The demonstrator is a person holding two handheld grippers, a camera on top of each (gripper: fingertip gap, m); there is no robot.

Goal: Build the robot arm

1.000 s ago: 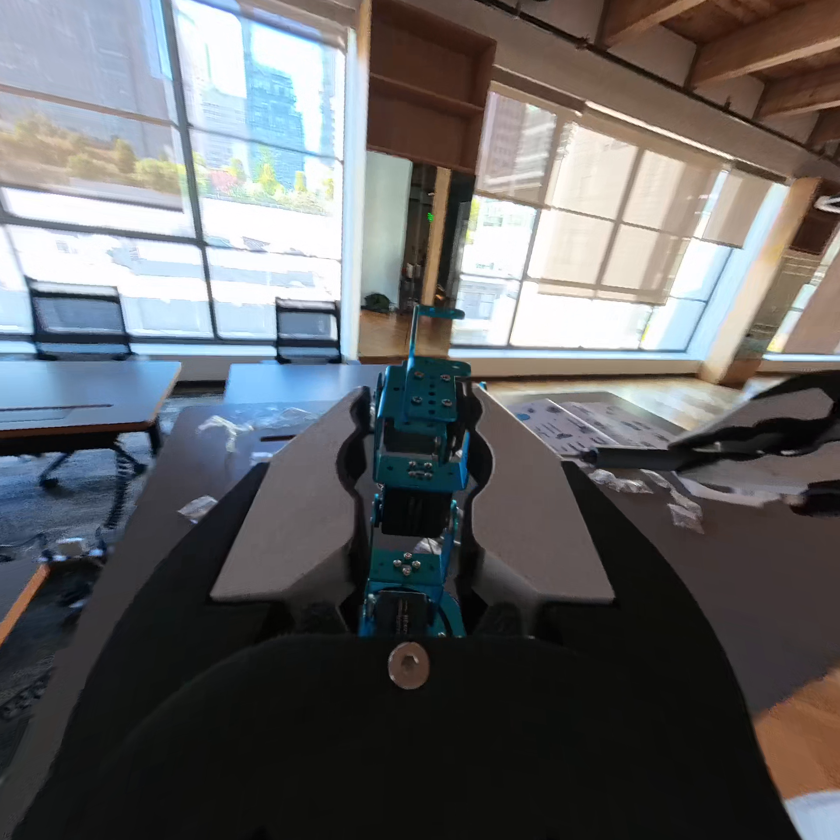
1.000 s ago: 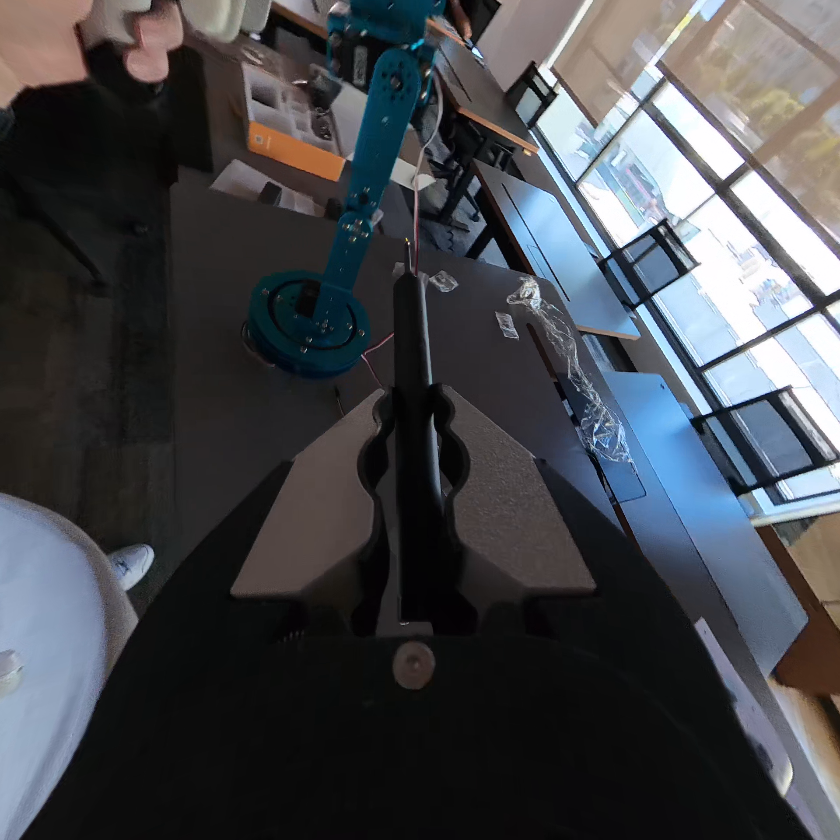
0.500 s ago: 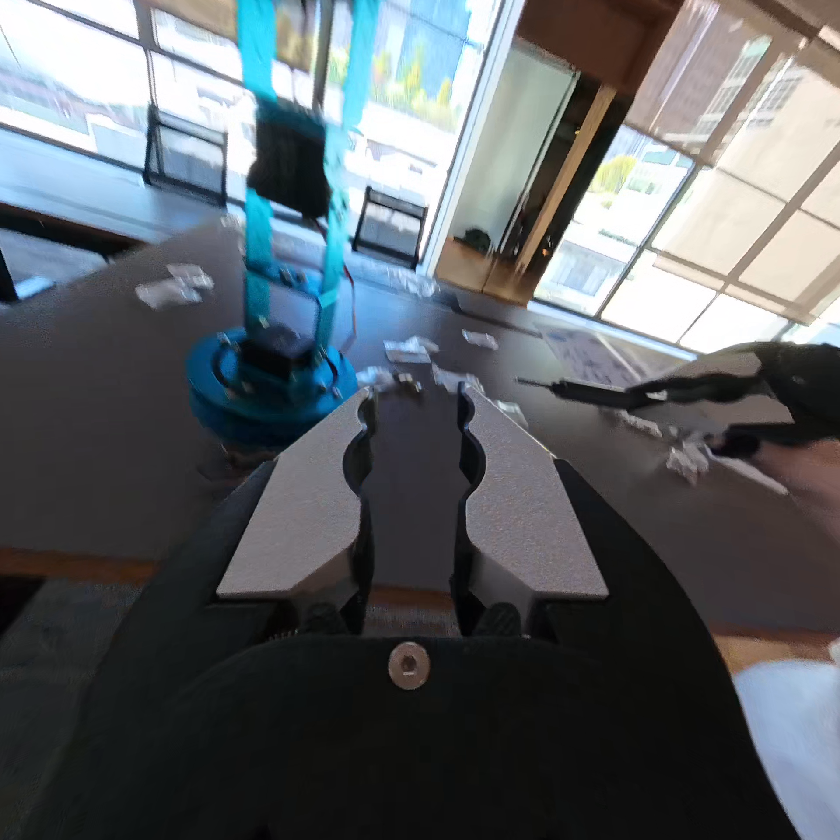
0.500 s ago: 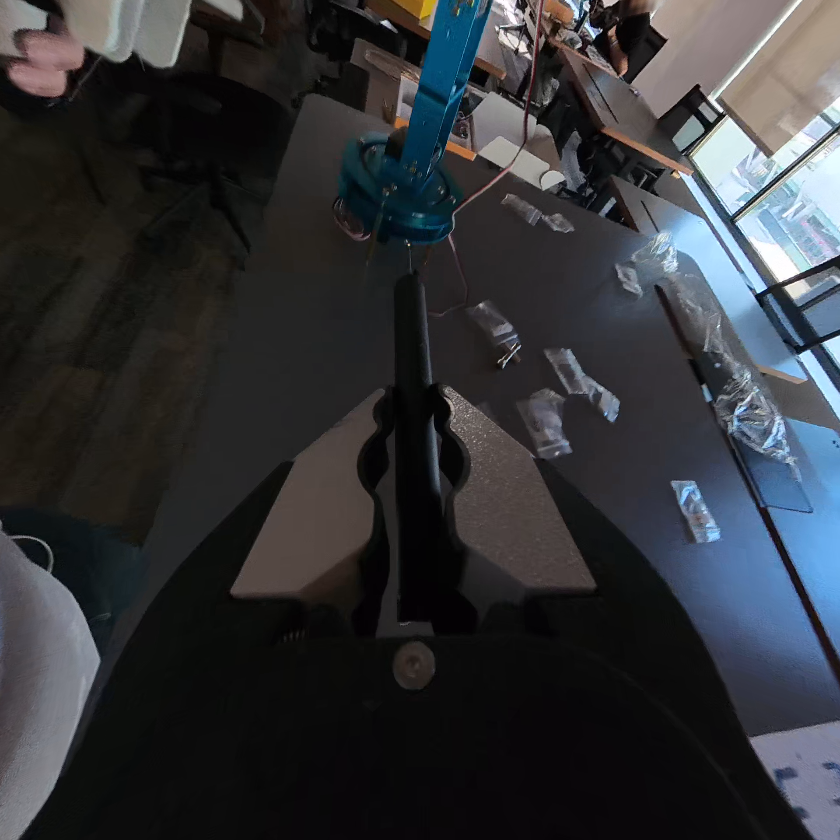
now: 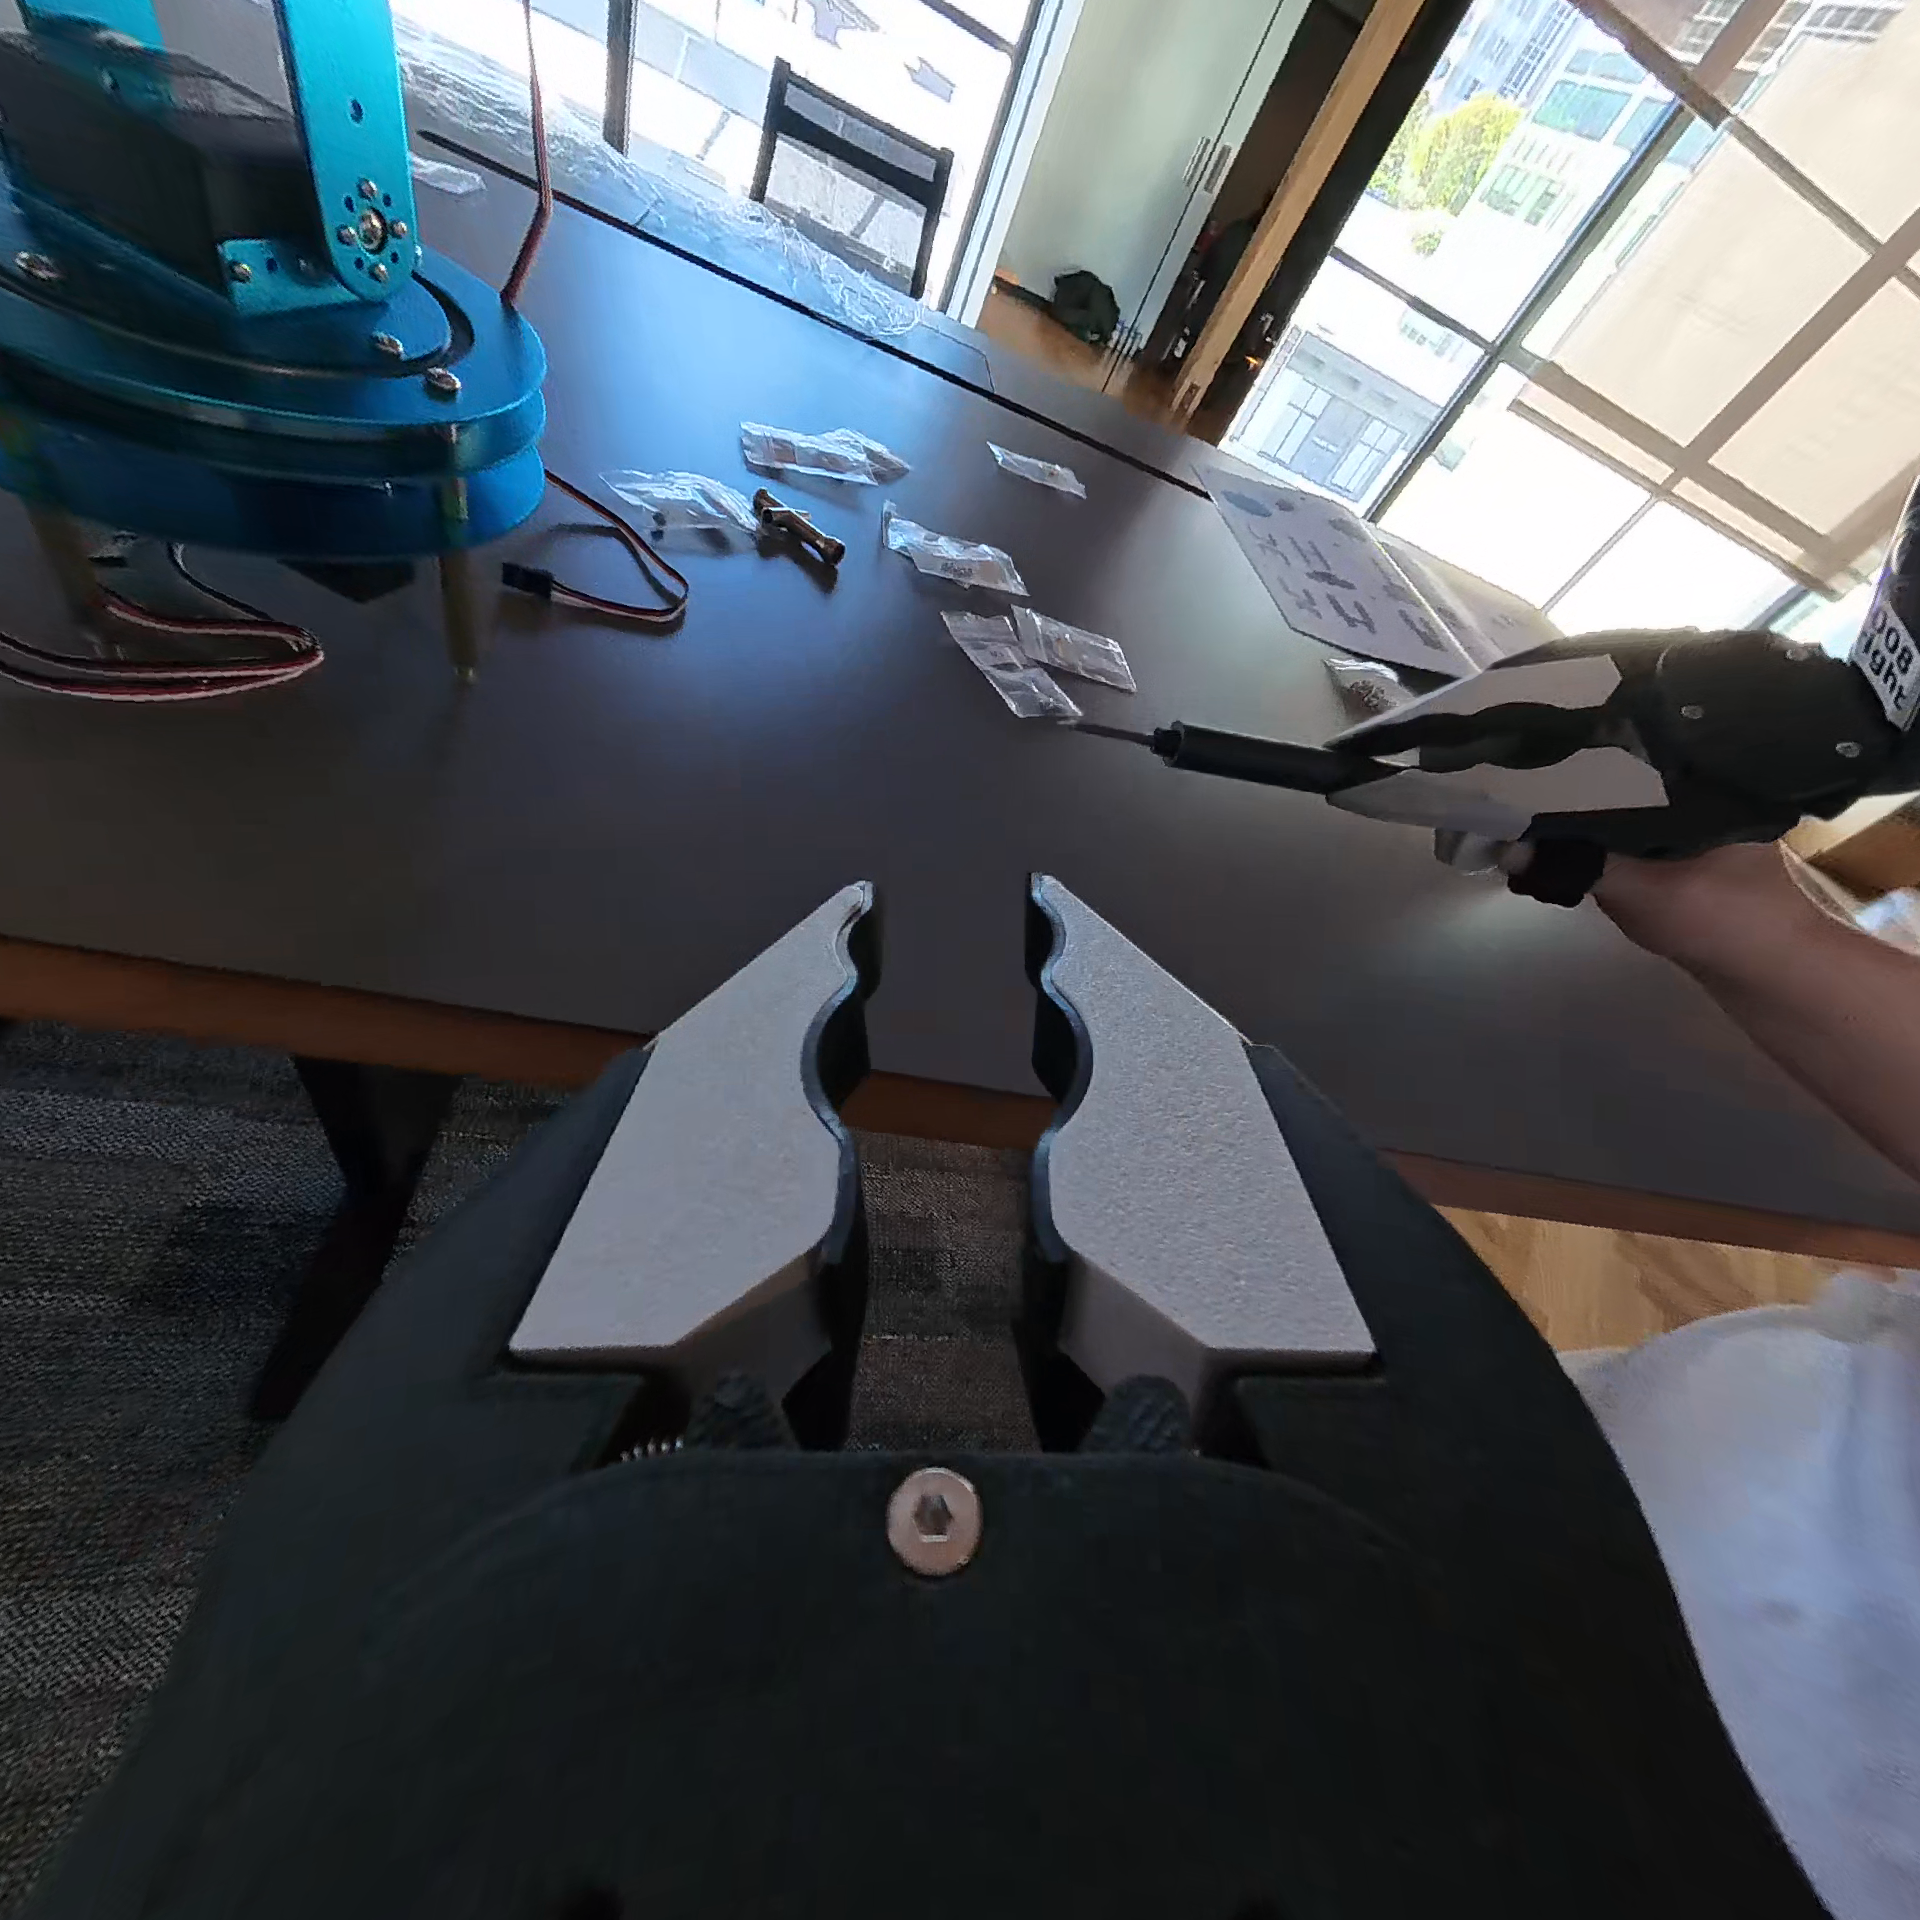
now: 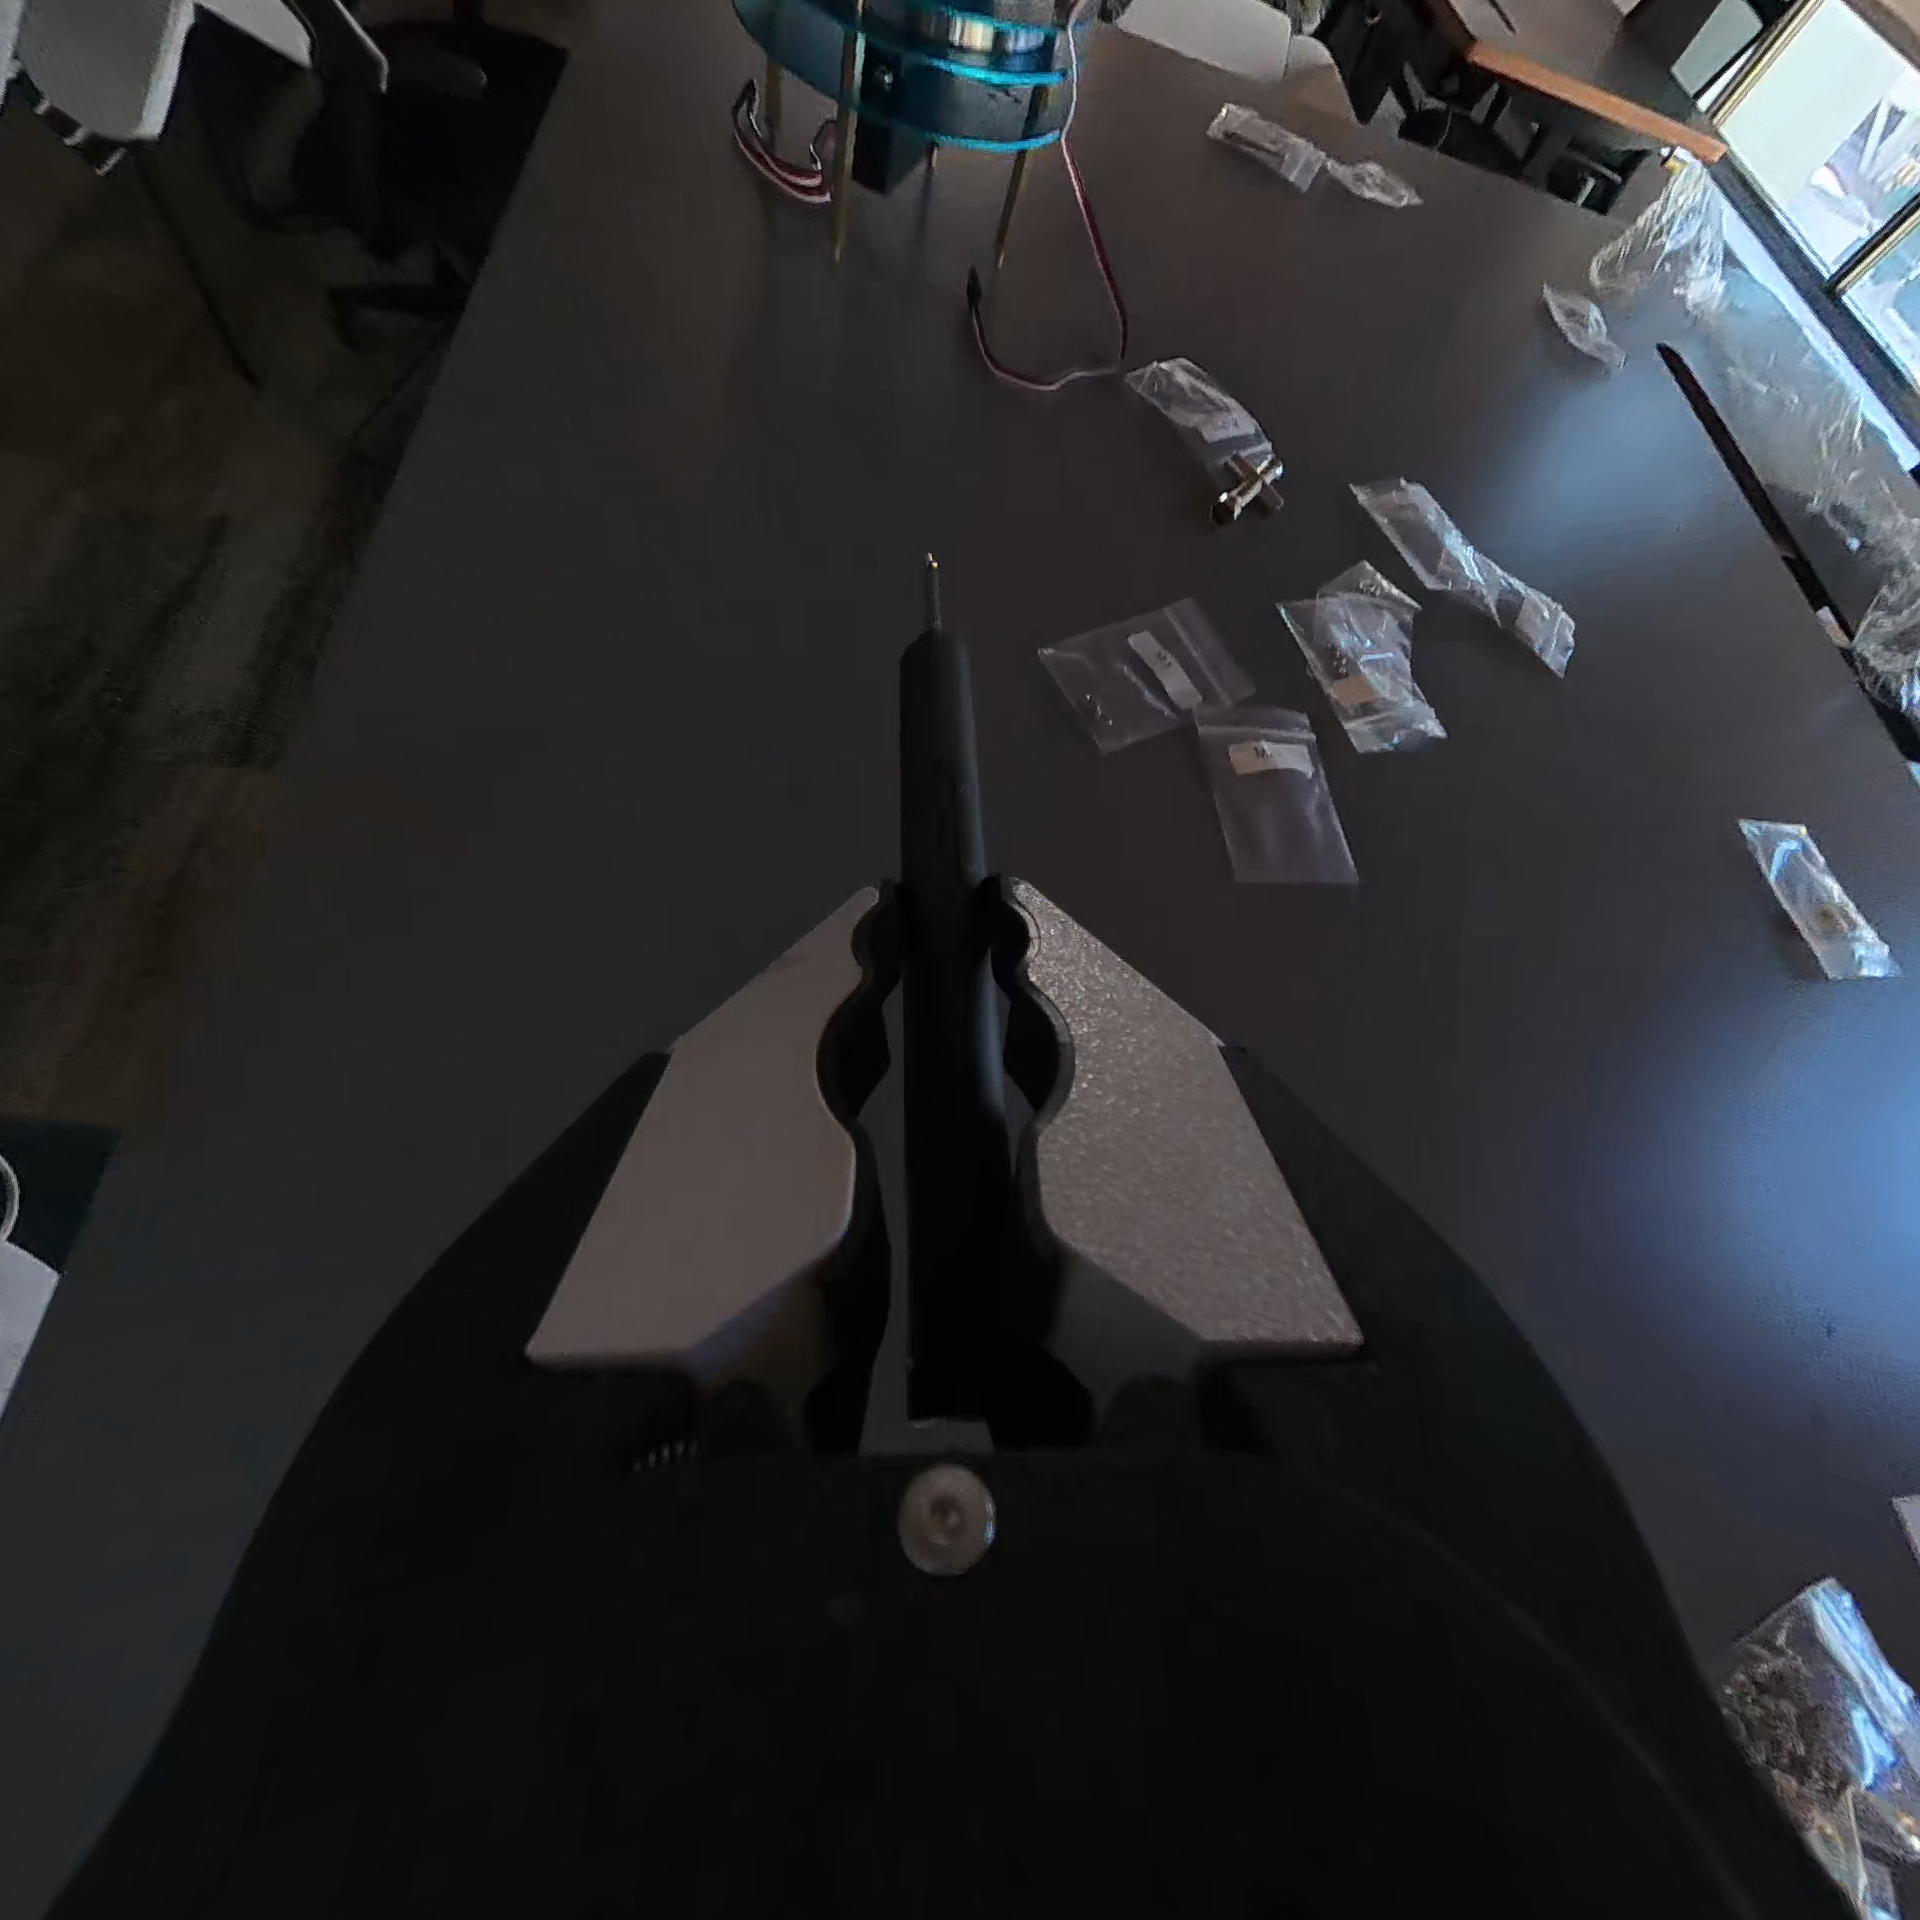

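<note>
My left gripper point(image 5: 948, 904) is open and empty, low over the near edge of the dark table point(image 5: 727, 769). A blue metal robot arm on a round base point(image 5: 281, 405) stands on thin legs at the far left, apart from it, with red-white-black wires point(image 5: 613, 582) trailing out. My right gripper point(image 6: 940, 904) is shut on a black screwdriver point(image 6: 940, 790) whose thin tip points toward the base point(image 6: 935, 94). The right gripper point(image 5: 1382, 758) and its screwdriver point(image 5: 1247, 753) also show at the right of the left wrist view, above the table.
Several small clear bags of hardware point(image 6: 1278, 707) and a metal standoff part point(image 5: 795, 520) lie scattered on the table. A printed sheet point(image 5: 1340, 582) lies at the far right. Crumpled plastic wrap point(image 6: 1766, 332) lies along the table's far side. A chair point(image 5: 847, 177) stands by the windows. One gripper's finger ends stand about 20 cm off the other's.
My left gripper let go of the blue robot arm, opened and drew back and down to the table's near edge. My right gripper kept the screwdriver and pulled back from the base.
</note>
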